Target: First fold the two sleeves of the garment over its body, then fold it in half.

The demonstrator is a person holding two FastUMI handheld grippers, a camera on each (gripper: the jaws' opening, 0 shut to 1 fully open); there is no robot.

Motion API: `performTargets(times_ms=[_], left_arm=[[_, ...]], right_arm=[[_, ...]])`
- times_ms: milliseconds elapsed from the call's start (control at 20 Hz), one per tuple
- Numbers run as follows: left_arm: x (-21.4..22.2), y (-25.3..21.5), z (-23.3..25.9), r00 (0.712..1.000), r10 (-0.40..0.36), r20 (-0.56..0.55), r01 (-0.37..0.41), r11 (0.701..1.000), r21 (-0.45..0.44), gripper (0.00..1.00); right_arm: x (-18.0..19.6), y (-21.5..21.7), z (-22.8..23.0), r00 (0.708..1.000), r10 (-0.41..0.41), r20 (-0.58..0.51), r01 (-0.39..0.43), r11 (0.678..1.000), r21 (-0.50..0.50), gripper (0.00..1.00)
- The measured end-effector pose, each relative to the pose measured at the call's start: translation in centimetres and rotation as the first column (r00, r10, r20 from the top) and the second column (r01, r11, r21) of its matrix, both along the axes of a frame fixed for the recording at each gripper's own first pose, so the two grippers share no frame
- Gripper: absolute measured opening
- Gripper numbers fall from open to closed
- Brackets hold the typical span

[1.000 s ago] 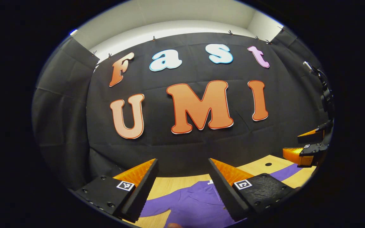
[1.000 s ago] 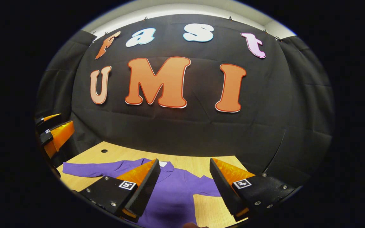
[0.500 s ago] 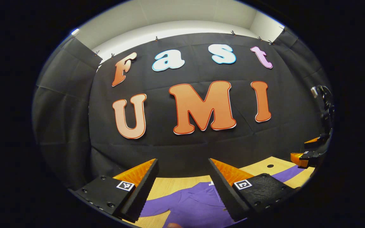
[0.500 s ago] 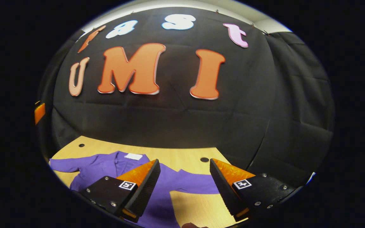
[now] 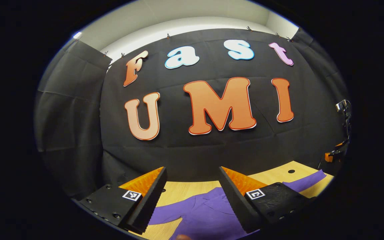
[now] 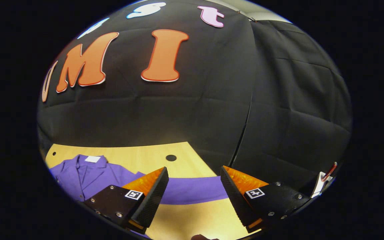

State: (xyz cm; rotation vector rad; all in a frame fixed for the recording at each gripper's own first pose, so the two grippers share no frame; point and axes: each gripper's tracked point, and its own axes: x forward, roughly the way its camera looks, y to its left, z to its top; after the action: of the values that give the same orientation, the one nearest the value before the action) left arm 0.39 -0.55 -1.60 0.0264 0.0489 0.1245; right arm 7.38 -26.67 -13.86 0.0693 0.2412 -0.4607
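The purple garment lies flat on the bench, sleeves spread out. The left gripper and right gripper both hover above it, jaws wide, holding nothing.

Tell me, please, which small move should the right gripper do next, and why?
Probably lower the right gripper onto the sleeve and close. Its jaws stand open above the cloth, the sleeve lies flat across the gap between them on the table, stretched out from the shirt, not yet folded.
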Motion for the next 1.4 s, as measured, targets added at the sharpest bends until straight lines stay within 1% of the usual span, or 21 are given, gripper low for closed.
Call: performTargets(times_ms=[200, 300, 350, 400, 500, 600, 700, 800, 850, 900, 950, 1000, 1050, 1100, 1150, 1200, 1250, 1300, 1350, 1400], left_arm=[[-0.2, -0.3, -1.0, 0.998, 0.04, -0.039, -0.04, 0.999, 0.001, 0.98], [-0.2, -0.6, -1.6, 0.997, 0.055, -0.057, -0.055, 0.998, 0.012, 0.98], [0.0, -0.8, -1.9, 0.996, 0.058, -0.069, -0.057, 0.998, 0.013, 1.0], [-0.2, -1.2, -2.1, 0.995, 0.062, -0.081, -0.061, 0.998, 0.015, 0.98], [-0.1, -1.9, -2.6, 0.993, 0.063, -0.1, -0.061, 0.998, 0.02, 0.98], [-0.1, -2.5, -2.8, 0.992, 0.063, -0.111, -0.059, 0.998, 0.035, 0.98], [-0.2, -3.0, -3.4, 0.989, 0.065, -0.135, -0.059, 0.997, 0.049, 0.98], [-0.3, -3.6, -4.1, 0.984, 0.063, -0.164, -0.055, 0.997, 0.054, 0.98], [-0.2, -3.7, -4.3, 0.983, 0.062, -0.174, -0.053, 0.997, 0.055, 1.0], [-0.3, -3.8, -4.4, 0.981, 0.063, -0.181, -0.054, 0.997, 0.057, 0.98], [-0.3, -3.8, -4.4, 0.981, 0.063, -0.186, -0.053, 0.997, 0.06, 0.98], [-0.3, -3.9, -4.7, 0.979, 0.062, -0.194, -0.05, 0.997, 0.063, 1.0], [-0.3, -3.9, -5.2, 0.974, 0.069, -0.214, -0.055, 0.996, 0.07, 1.0], [-0.4, -3.7, -6.2, 0.967, 0.078, -0.243, -0.063, 0.996, 0.07, 0.98], [-0.6, -3.8, -6.8, 0.96, 0.077, -0.268, -0.064, 0.996, 0.057, 0.98], [-0.9, -4.0, -7.4, 0.955, 0.073, -0.289, -0.062, 0.997, 0.045, 1.0], [-1.0, -4.1, -7.8, 0.95, 0.07, -0.306, -0.06, 0.997, 0.042, 0.98], [-1.0, -4.0, -7.8, 0.949, 0.073, -0.308, -0.062, 0.997, 0.046, 0.98], [-0.9, -3.8, -7.6, 0.949, 0.077, -0.305, -0.064, 0.997, 0.054, 0.98], [-0.9, -3.7, -7.7, 0.948, 0.078, -0.309, -0.062, 0.996, 0.06, 1.0]], right_arm=[[1.5, -4.9, -4.5, 0.994, -0.051, -0.092, 0.053, 0.998, 0.024, 0.96], [2.7, -6.0, -6.6, 0.991, -0.045, -0.123, 0.049, 0.998, 0.029, 0.96], [2.9, -6.3, -7.5, 0.989, -0.032, -0.144, 0.039, 0.998, 0.043, 0.96], [3.4, -6.6, -8.5, 0.987, -0.016, -0.162, 0.026, 0.998, 0.064, 0.96], [4.0, -7.4, -10.1, 0.981, 0.001, -0.193, 0.021, 0.993, 0.114, 0.96], [4.6, -8.0, -12.5, 0.968, 0.026, -0.251, 0.014, 0.988, 0.155, 0.96], [5.1, -8.3, -15.2, 0.942, 0.061, -0.331, 0.011, 0.978, 0.211, 0.96], [5.3, -8.3, -17.6, 0.909, 0.1, -0.405, 0.021, 0.958, 0.285, 0.96], [5.7, -8.4, -18.2, 0.896, 0.123, -0.426, 0.018, 0.95, 0.311, 0.96], [6.0, -8.6, -18.9, 0.88, 0.14, -0.454, 0.017, 0.946, 0.324, 0.96], [6.1, -8.3, -19.4, 0.864, 0.165, -0.476, 0.006, 0.941, 0.338, 0.96], [6.0, -7.9, -20.1, 0.835, 0.203, -0.512, -0.007, 0.933, 0.359, 0.96], [6.0, -8.3, -20.8, 0.816, 0.215, -0.537, -0.012, 0.934, 0.356, 0.96], [6.3, -8.1, -21.4, 0.797, 0.236, -0.556, -0.023, 0.932, 0.362, 0.97], [6.5, -7.8, -21.8, 0.779, 0.262, -0.569, -0.032, 0.924, 0.381, 0.96], [6.7, -7.5, -22.1, 0.759, 0.284, -0.586, -0.031, 0.914, 0.404, 0.96], [6.8, -7.6, -22.4, 0.748, 0.294, -0.595, -0.022, 0.907, 0.42, 0.96], [6.8, -7.9, -23.0, 0.731, 0.291, -0.617, 0.001, 0.904, 0.428, 0.96], [6.5, -7.8, -23.6, 0.712, 0.302, -0.634, 0.006, 0.9, 0.435, 0.96], [6.6, -7.9, -23.7, 0.702, 0.31, -0.641, 0.011, 0.896, 0.445, 0.96]])
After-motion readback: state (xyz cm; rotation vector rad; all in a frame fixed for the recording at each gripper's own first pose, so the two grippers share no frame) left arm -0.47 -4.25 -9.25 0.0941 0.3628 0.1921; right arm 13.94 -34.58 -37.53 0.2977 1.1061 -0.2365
